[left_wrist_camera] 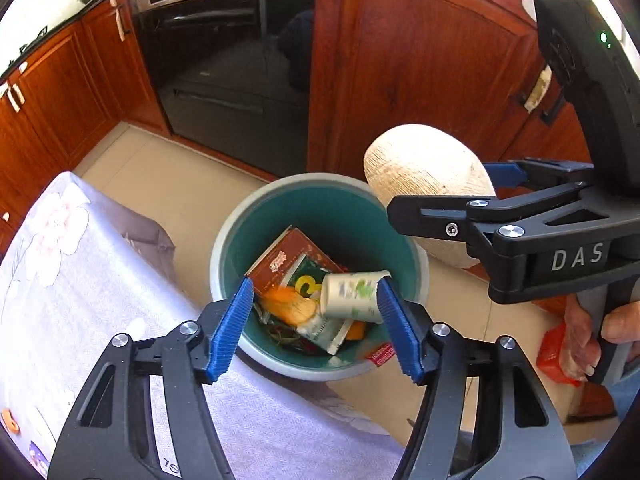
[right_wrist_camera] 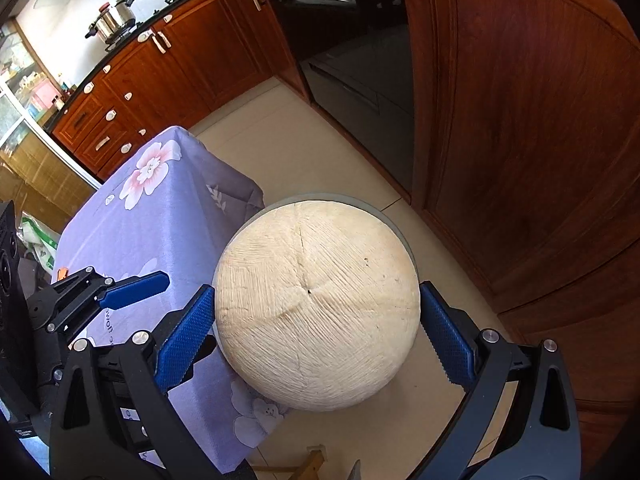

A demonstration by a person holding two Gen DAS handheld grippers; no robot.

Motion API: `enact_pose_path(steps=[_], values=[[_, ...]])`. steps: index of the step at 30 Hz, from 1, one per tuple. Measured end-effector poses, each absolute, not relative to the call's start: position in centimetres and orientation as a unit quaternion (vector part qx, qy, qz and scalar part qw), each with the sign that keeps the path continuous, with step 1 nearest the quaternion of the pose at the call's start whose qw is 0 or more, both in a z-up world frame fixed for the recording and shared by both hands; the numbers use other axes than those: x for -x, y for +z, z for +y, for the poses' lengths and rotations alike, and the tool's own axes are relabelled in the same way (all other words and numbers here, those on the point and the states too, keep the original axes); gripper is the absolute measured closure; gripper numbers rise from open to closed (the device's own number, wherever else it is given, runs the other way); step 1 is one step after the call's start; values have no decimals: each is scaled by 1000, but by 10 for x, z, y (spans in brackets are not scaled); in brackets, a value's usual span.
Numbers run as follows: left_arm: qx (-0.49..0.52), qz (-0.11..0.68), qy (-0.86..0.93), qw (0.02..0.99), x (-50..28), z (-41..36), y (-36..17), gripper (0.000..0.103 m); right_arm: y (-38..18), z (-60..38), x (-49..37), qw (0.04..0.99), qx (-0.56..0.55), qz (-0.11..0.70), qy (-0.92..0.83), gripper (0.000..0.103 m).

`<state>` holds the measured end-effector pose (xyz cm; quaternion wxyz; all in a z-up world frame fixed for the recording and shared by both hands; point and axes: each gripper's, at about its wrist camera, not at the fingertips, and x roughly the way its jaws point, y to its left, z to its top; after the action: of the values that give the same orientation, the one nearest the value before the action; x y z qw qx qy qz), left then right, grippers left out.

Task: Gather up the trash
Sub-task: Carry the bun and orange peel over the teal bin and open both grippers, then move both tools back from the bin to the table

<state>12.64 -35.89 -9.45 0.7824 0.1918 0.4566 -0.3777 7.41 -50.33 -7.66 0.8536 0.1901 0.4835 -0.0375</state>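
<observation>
A teal trash bin (left_wrist_camera: 320, 208) with a grey rim stands on the floor beside the table. It holds a brown packet, a green wrapper and orange scraps. A white paper cup (left_wrist_camera: 352, 295), blurred, is in the air over the bin, between my left gripper's (left_wrist_camera: 316, 326) blue pads (left_wrist_camera: 234, 326), with no grip on it. The left gripper is open. My right gripper (right_wrist_camera: 318, 330) is shut on a large pale husked coconut (right_wrist_camera: 318, 304), held above the bin, whose rim (right_wrist_camera: 400, 232) peeks out behind it. The coconut (left_wrist_camera: 424, 176) and right gripper also show in the left wrist view.
A table with a lilac flowered cloth (left_wrist_camera: 80, 288) (right_wrist_camera: 160, 208) stands left of the bin. Wooden cabinets (left_wrist_camera: 420, 68) and a black oven (left_wrist_camera: 228, 80) are close behind it. A red object (left_wrist_camera: 554, 356) sits near the hand. A pot (right_wrist_camera: 112, 20) is on the stove.
</observation>
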Motion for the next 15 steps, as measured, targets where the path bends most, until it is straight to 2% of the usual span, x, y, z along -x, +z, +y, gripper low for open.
enact_pose_path(steps=[15], values=[[-178,473,-356,786,-138,-338,-95,27,-89,-499,-92,840,-191,507,-34,8]])
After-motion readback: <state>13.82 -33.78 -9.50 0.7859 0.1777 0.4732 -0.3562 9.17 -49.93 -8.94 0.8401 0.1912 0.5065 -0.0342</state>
